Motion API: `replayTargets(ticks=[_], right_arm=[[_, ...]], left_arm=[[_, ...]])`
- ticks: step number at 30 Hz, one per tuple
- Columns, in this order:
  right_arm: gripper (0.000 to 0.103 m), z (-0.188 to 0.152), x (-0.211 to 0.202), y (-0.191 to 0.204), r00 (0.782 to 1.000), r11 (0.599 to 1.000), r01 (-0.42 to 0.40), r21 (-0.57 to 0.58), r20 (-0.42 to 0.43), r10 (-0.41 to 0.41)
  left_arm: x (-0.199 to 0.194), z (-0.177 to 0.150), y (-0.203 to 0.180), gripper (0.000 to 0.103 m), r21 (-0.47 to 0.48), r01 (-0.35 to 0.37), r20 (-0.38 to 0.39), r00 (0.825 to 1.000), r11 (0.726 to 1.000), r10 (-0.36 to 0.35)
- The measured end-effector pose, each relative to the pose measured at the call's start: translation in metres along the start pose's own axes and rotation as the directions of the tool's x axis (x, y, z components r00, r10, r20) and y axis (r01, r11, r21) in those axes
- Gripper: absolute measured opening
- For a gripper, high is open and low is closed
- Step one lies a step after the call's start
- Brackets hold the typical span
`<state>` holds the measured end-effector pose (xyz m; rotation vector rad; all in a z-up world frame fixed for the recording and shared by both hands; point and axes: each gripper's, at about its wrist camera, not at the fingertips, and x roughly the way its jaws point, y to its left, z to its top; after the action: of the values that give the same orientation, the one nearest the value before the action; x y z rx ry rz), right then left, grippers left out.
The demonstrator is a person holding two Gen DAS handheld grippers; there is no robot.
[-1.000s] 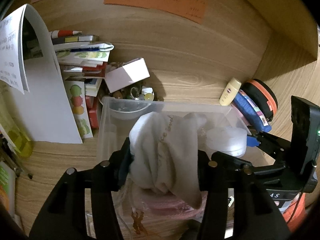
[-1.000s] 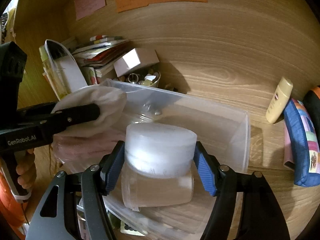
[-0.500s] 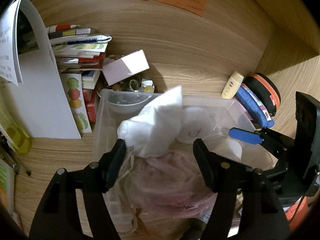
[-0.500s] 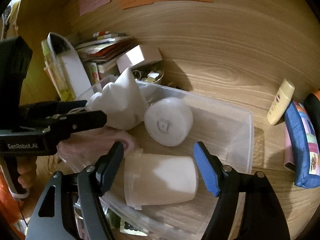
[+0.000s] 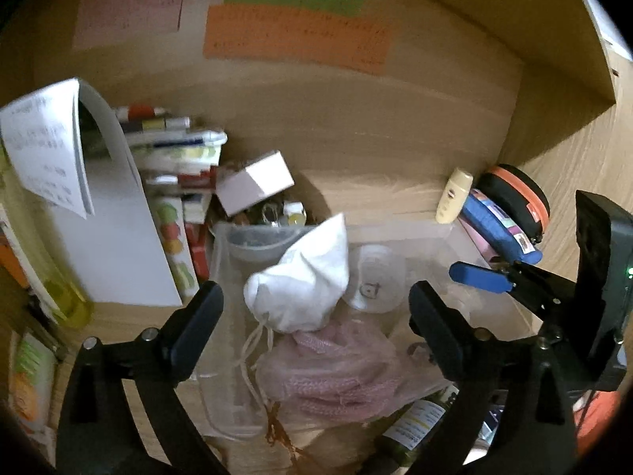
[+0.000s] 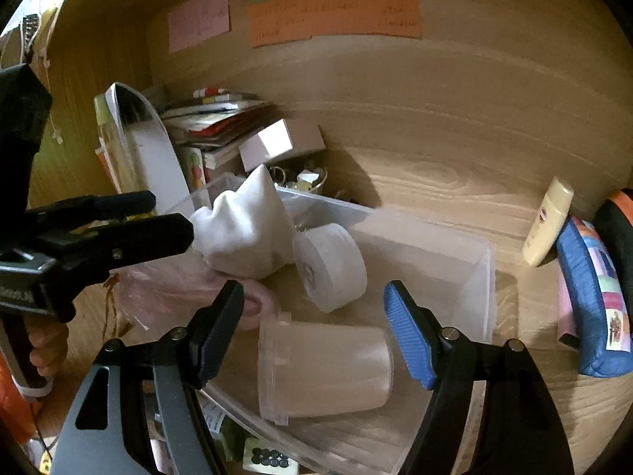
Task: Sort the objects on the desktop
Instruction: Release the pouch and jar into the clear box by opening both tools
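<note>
Nearest in the right wrist view: right gripper spread wide, pinching nothing, poised over the near edge of the clear bin. Directly between and just beyond its fingertips, inside the bin against the near wall: translucent cup, tipped on its side, long axis running across the jaws, rim toward the black finger, base toward the blue one. Pads apart from the cup on both sides; no contact.

Further into the bin from the cup: white lid, tilted on edge, leaning against the white drawstring pouch at the bin's far left corner. Below the pouch, at the bin's left end: pink knit bundle in thin plastic.

Left gripper just been opening, now spread to its widest, nothing between the fingers but air; pouch lying loose ahead of them in the bin.

Beyond the bin's far wall: small bowl of trinkets, then a pale box and stacked books. Right of the bin: cream bottle and blue pouch.

Judged: both drops finished; loose items outside the bin come next, and those on the right lie nearer the right hand
</note>
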<state>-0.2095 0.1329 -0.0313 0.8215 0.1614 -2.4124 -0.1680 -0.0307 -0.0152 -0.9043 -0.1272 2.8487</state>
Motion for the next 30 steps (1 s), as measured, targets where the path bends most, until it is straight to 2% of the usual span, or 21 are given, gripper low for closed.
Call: replayTargets(ticks=[5,7,8,11,14,21,24,26,27,28,30], right_arm=[[0.074,0.002,-0.007,0.003,1.000,0.999,0.027,-0.017,0.006,-0.027],[0.083,0.003,-0.017,0.003,1.000,1.000,0.027,-0.011,0.011,-0.027],[0.084,0.003,-0.021,0.003,1.000,1.000,0.017,-0.005,0.016,-0.017],[0.085,0.002,-0.039,0.006,0.999,1.000,0.005,-0.008,0.050,-0.004],[0.085,-0.003,-0.055,0.013,0.996,0.998,0.049,-0.037,0.081,-0.046],[0.088,-0.017,-0.073,0.024,0.996,0.998,0.053,-0.044,0.068,-0.050],[0.088,-0.026,-0.084,0.027,0.997,1.000,0.021,-0.015,0.081,-0.020],[0.089,-0.031,-0.091,0.029,0.995,1.000,0.015,-0.004,0.095,-0.014],[0.092,-0.035,-0.096,0.030,0.994,1.000,0.012,0.004,0.108,-0.012],[0.100,-0.037,-0.099,0.031,0.993,1.000,0.006,0.016,0.121,-0.008],[0.103,-0.043,-0.105,0.032,0.992,0.998,0.001,0.055,0.127,-0.008]], left_arm=[[-0.003,-0.001,-0.002,0.096,0.004,-0.048,0.039,0.998,0.999,0.048],[-0.006,-0.003,0.000,0.096,-0.009,-0.058,0.049,0.997,0.998,0.058],[-0.008,-0.004,0.000,0.096,-0.015,-0.058,0.056,0.997,0.998,0.058],[-0.020,-0.005,0.001,0.101,-0.035,-0.064,0.096,0.993,0.997,0.067],[-0.034,-0.005,-0.001,0.102,-0.040,-0.077,0.126,0.989,0.996,0.082],[-0.069,-0.010,-0.010,0.102,0.011,-0.119,0.165,0.979,0.993,0.115],[-0.084,-0.019,-0.011,0.102,0.016,-0.113,0.192,0.976,0.993,0.108],[-0.092,-0.026,-0.010,0.102,0.013,-0.089,0.183,0.979,0.996,0.085],[-0.095,-0.029,-0.008,0.102,0.004,-0.069,0.174,0.982,0.998,0.067],[-0.097,-0.033,-0.006,0.102,-0.010,-0.050,0.161,0.986,0.999,0.051],[-0.099,-0.040,-0.003,0.102,-0.028,-0.040,0.137,0.990,0.999,0.043]])
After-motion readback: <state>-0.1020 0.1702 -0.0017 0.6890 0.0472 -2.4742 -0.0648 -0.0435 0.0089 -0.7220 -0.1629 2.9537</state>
